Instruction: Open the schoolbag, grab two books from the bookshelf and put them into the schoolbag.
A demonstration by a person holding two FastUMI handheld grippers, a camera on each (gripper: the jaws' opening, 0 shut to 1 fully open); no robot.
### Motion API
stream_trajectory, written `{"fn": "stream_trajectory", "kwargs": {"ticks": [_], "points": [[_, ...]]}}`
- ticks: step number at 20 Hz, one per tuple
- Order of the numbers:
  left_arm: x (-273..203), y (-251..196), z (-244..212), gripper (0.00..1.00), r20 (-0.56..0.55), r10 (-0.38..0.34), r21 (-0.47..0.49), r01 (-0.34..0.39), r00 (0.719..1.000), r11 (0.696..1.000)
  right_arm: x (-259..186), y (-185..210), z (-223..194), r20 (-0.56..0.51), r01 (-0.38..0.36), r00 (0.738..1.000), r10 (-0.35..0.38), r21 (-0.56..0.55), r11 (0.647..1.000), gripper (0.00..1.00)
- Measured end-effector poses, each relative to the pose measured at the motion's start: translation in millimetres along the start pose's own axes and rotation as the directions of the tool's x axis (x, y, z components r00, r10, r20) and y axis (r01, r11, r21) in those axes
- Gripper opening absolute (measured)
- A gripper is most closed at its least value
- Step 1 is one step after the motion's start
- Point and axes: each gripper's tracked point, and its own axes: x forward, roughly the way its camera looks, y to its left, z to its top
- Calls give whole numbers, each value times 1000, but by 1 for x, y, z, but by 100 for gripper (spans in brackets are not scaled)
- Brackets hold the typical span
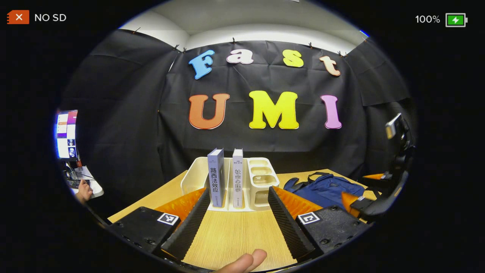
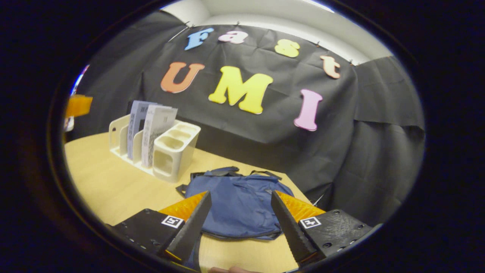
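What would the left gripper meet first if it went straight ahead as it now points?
Probably the two books standing upright in the white rack; the open left gripper points right at them over bare table.

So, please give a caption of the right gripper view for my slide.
Open right gripper hovers over the blue schoolbag lying flat on the table; two books stand in the white bookshelf.

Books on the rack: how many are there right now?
2. Both stand upright, side by side, in the white rack: one book on the left, the other book just right of it, next to the rack's small cups. No other is visible.
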Motion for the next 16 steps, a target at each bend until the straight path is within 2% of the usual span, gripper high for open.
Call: {"fn": "stream_trajectory", "kwargs": {"ticks": [2, 7, 11, 12, 14, 16], "points": [[0, 1, -1, 98, -5, -1, -3, 1, 1000, 1000, 13, 33, -16, -52, -42, 998, 38, -83, 996, 96], [3, 3, -6, 98, -20, 2, -3, -2, 1000, 1000, 52, 76, -37, -144, -51, 990, 12, -269, 962, 96], [5, 9, -7, 98, -22, 9, -2, -9, 1000, 1000, 71, 98, -56, -223, -72, 975, -20, -400, 914, 98], [6, 11, -7, 98, -23, 11, -5, -11, 1000, 1000, 75, 101, -58, -221, -62, 974, -39, -433, 899, 99], [8, 12, -9, 98, -32, 8, -25, -8, 999, 1000, 82, 94, -55, -190, 7, 975, -113, -486, 874, 94], [8, 12, -11, 98, -43, 3, -37, -5, 999, 999, 88, 85, -49, -192, 48, 968, -164, -498, 866, 93]]}}
